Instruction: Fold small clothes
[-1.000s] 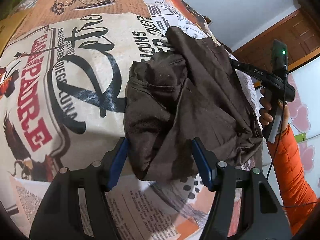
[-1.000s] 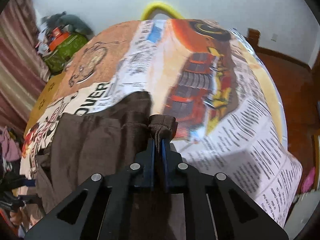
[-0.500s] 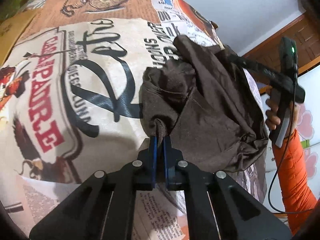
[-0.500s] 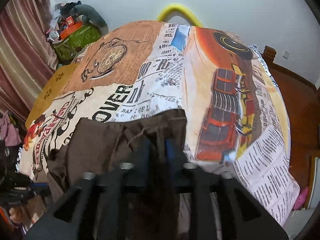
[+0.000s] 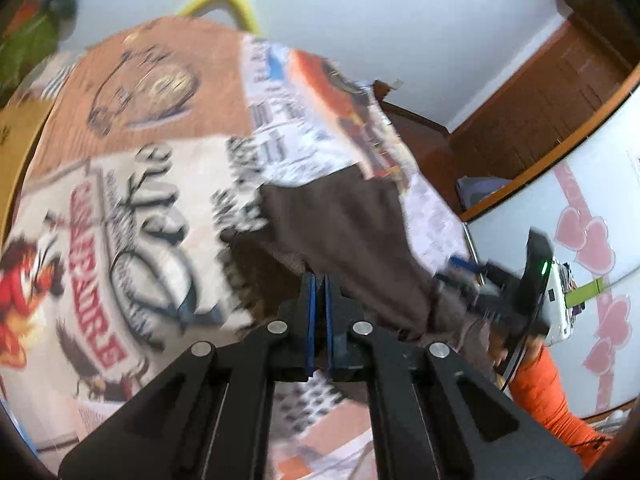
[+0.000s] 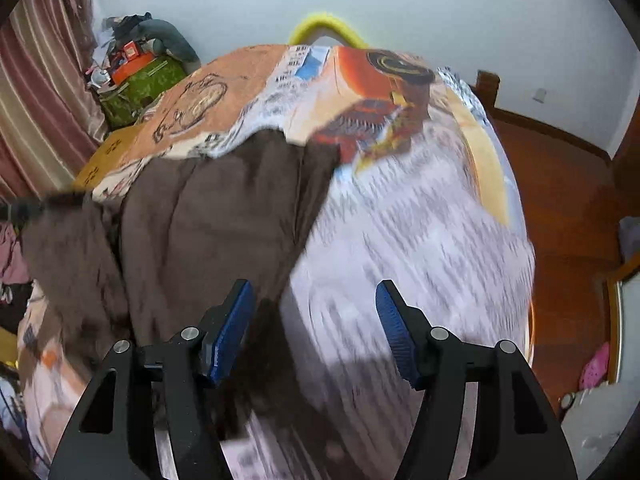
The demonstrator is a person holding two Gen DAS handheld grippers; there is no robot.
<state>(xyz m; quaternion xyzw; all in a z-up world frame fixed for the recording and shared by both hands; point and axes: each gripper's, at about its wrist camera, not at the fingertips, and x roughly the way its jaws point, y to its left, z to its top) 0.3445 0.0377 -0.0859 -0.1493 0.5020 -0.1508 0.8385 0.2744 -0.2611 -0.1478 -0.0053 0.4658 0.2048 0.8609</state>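
A dark brown garment [image 5: 352,224] lies on the printed bedspread [image 5: 160,208]. My left gripper [image 5: 320,280] is shut on its near edge and holds that edge raised off the bed, the cloth stretching away from the fingertips. In the right wrist view the same brown garment [image 6: 208,220] spreads to the left. My right gripper [image 6: 316,320] is over its right edge with the jaws opening; the left pad [image 6: 234,332] hangs above the cloth and nothing is pinched. The right gripper [image 5: 468,270] also shows blurred at the garment's far side in the left wrist view.
The bedspread [image 6: 420,220] drops off to a wooden floor [image 6: 568,184] on the right. A yellow hoop [image 6: 324,26] stands at the bed's far end. A green bag [image 6: 140,84] and a curtain [image 6: 36,92] sit at left. An orange sleeve [image 5: 552,400] is near a wardrobe [image 5: 592,208].
My left gripper closed on the garment's near edge and lifted it. My right gripper let go of the bunched corner, opened and drew back; the cloth now lies flatter.
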